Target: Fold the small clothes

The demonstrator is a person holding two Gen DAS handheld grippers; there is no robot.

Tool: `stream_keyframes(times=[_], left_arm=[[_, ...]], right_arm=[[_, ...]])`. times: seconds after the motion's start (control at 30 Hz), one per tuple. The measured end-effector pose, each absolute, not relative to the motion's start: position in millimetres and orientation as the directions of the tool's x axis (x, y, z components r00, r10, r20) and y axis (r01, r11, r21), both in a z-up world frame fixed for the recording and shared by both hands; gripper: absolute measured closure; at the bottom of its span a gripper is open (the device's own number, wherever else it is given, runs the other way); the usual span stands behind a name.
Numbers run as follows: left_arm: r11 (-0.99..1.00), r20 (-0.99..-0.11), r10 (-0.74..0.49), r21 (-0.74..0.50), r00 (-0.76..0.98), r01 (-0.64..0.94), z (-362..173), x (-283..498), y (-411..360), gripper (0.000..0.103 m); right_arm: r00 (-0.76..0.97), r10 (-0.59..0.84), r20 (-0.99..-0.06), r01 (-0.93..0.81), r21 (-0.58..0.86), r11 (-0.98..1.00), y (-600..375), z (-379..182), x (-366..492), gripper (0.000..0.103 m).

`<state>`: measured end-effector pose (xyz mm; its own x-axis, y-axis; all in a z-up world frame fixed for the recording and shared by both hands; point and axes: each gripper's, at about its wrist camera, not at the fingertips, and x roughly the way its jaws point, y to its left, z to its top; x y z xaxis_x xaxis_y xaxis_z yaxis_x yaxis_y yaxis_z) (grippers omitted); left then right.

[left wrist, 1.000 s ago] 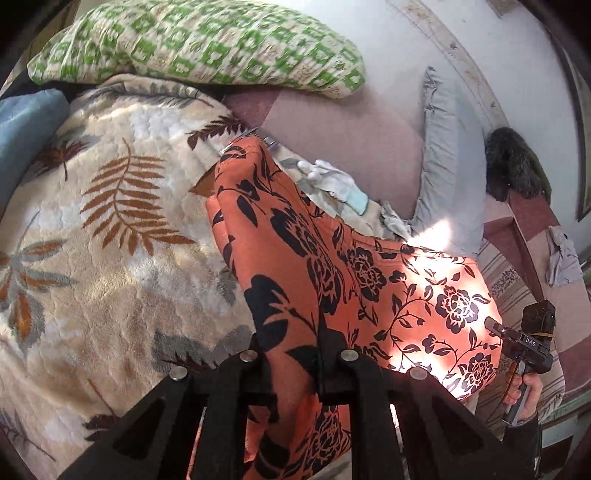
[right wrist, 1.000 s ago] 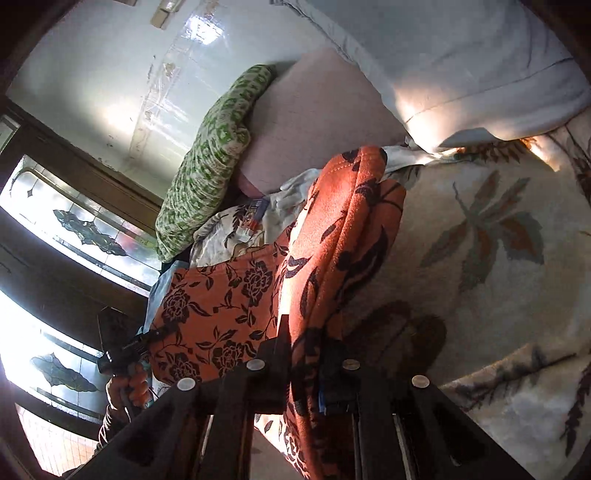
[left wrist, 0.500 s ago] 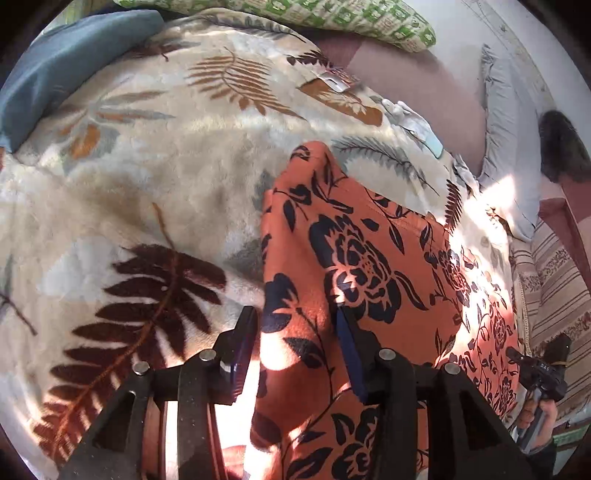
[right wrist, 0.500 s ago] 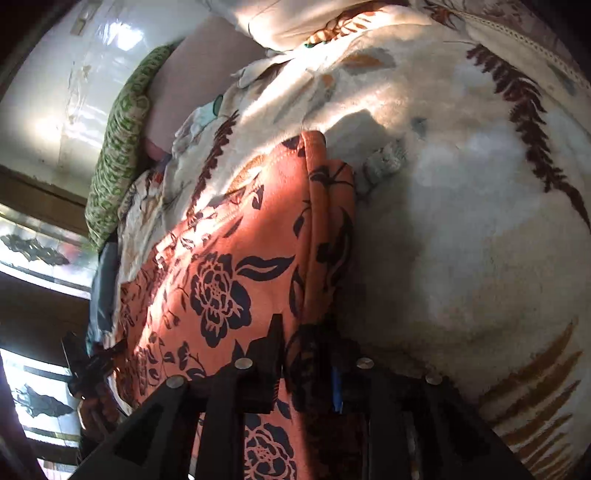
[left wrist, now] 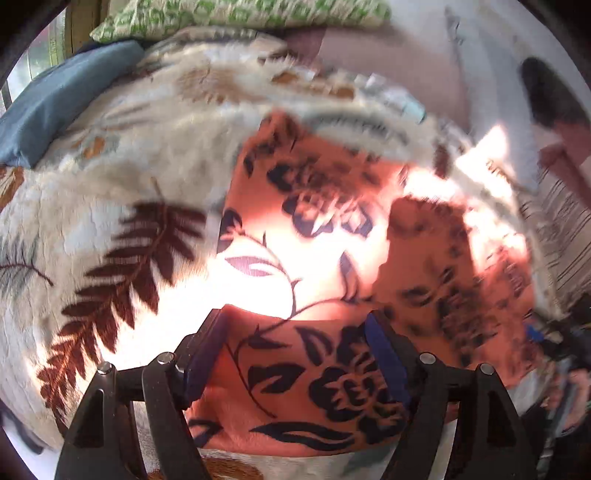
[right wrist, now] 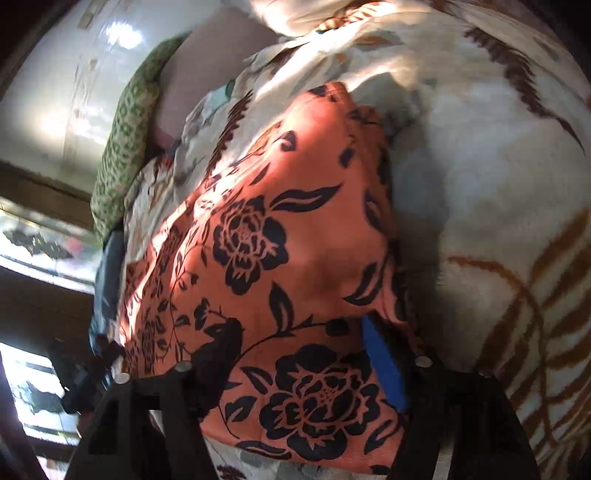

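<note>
An orange garment with black flowers (left wrist: 317, 236) lies flat on the leaf-patterned blanket (left wrist: 110, 206). My left gripper (left wrist: 295, 332) is open, its fingers wide apart over the garment's near edge and holding nothing. In the right wrist view the same garment (right wrist: 280, 251) lies spread below my right gripper (right wrist: 299, 339), which is also open, with the cloth passing between its spread fingers (right wrist: 380, 362). The right gripper shows blurred at the far right of the left wrist view (left wrist: 561, 339).
A green patterned pillow (left wrist: 236, 14) and a blue cushion (left wrist: 62, 99) lie at the blanket's far side. A grey pillow (left wrist: 491, 110) and a striped cloth (left wrist: 565, 229) are at the right. A window (right wrist: 33, 240) is left of the bed.
Both grippers lowered the garment onto the blanket and opened, letting go of it. The left opened first, the right within the last half second. The garment now lies flat.
</note>
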<state>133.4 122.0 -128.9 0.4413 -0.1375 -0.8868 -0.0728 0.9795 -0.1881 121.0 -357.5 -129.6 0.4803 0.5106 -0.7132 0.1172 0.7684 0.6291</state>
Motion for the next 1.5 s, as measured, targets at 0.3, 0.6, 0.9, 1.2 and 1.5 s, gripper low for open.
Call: stream_keyframes(times=[0.3, 0.6, 0.9, 1.2, 1.5], left_arm=[[0.992, -0.86, 0.008, -0.058, 0.511, -0.113, -104, 119, 113, 0.022], [0.98, -0.878, -0.01, -0.105, 0.479, -0.171, -126, 118, 122, 0.022], [0.974, -0.87, -0.04, -0.144, 0.491, -0.176, -131, 120, 128, 0.016], [0.978, -0.861, -0.016, -0.12, 0.508, -0.172, -128, 119, 125, 0.015], [0.979, -0.834, 0.014, -0.1, 0.551, -0.176, -94, 95, 113, 0.015]], right_arm=[[0.484, 0.534, -0.693, -0.028, 0.598, 0.801, -322, -78, 113, 0.022], [0.482, 0.398, -0.78, -0.017, 0.446, 0.895, -295, -56, 120, 0.022], [0.499, 0.26, -0.827, 0.103, 0.354, 0.929, -304, -96, 201, 0.021], [0.561, 0.308, -0.768, 0.145, 0.458, 0.877, -318, -73, 157, 0.021], [0.535, 0.379, -0.755, 0.115, 0.509, 0.853, -325, -115, 92, 0.02]])
